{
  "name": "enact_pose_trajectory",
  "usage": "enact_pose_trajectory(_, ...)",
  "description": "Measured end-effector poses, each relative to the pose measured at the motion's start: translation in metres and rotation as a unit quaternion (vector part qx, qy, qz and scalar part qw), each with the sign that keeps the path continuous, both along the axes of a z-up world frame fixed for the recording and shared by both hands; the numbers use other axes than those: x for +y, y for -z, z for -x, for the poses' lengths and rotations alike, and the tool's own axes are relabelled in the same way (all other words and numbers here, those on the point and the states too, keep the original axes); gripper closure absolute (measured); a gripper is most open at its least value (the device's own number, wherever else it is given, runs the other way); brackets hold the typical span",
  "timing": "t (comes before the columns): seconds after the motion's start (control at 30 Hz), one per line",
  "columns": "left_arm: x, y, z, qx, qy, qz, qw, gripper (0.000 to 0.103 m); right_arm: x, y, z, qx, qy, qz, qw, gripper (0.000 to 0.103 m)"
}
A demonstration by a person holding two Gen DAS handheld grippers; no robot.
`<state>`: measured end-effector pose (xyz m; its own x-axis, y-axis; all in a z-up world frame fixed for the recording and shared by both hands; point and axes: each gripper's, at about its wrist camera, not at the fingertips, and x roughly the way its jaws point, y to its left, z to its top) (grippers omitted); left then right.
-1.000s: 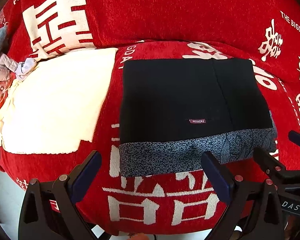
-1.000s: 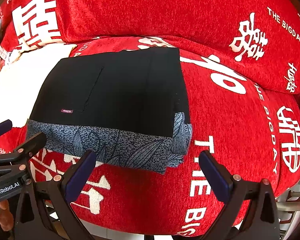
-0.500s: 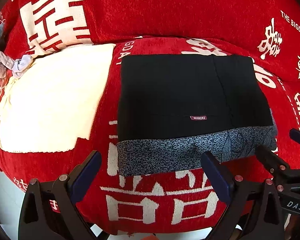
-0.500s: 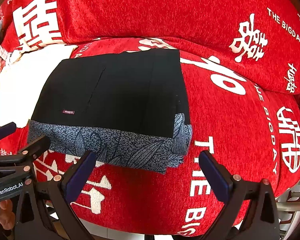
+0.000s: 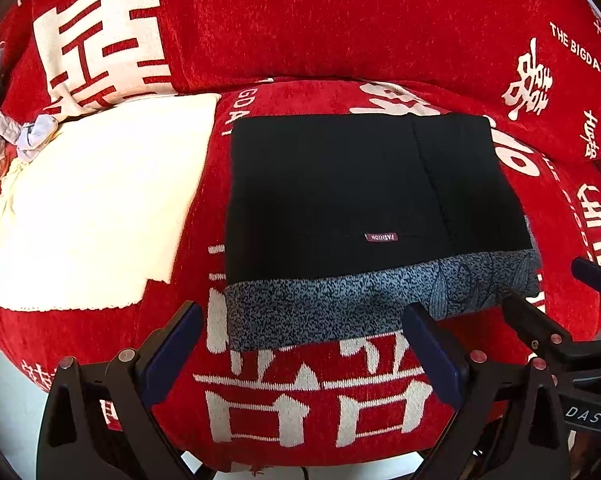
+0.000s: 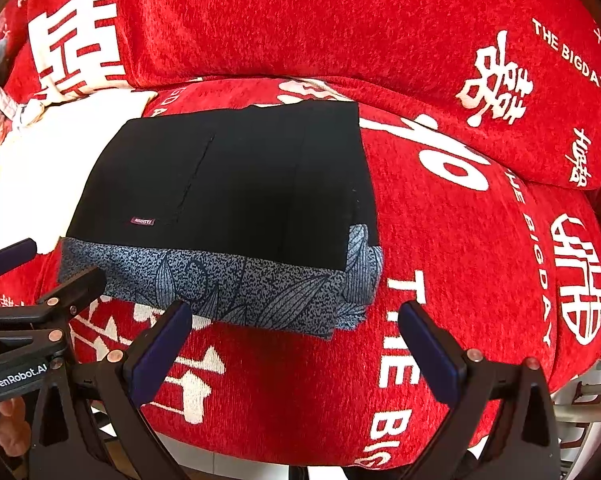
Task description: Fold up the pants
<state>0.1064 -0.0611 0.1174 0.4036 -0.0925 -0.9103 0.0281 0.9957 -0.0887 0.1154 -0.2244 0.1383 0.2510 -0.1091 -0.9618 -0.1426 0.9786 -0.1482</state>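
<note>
So the pants (image 5: pixel 360 200) are folded into a neat black rectangle, lying flat on the seat cushion (image 5: pixel 300 392) of a red sofa, roughly mid-seat and a bit toward the front edge. A grey speckled band (image 5: pixel 340 308) with a leaf print runs along the side of the bundle nearest the front edge, and there's a tiny "FASHION" label (image 5: pixel 381 237) on the black part just above that band. In the right wrist view the pants (image 6: pixel 236 184) show a second layer peeking out at the right end, where the band (image 6: pixel 228 288) wraps around the corner.

Left tool (image 5: pixel 300 354) hangs just off the front edge of the seat with its jaws spread wide, nothing between them, not touching the fabric. Right tool (image 6: pixel 294 350) is the same deal: jaws wide apart, empty, hovering near the front right corner of the bundle. Each tool pokes into the other's camera at the side.

To the left of the pants, just beside them on the seat, sits a cream-white cloth (image 5: pixel 88 208). Past that at the far left end there's a bunched-up pale garment (image 5: pixel 16 136). Behind everything is the red back cushion (image 5: pixel 320 20) with big white characters and "THE BIGDAY" lettering.
</note>
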Motion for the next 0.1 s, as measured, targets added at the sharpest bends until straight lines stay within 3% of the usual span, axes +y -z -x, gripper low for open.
enact_pose_trajectory(0.1, 0.0029, -0.0008, 0.0078, -0.003, 0.001, 0.004, 1.0000, 0.003, -0.0002, -0.0011, 0.0076, -0.003, 0.000, 0.007, 1.000, 0.000)
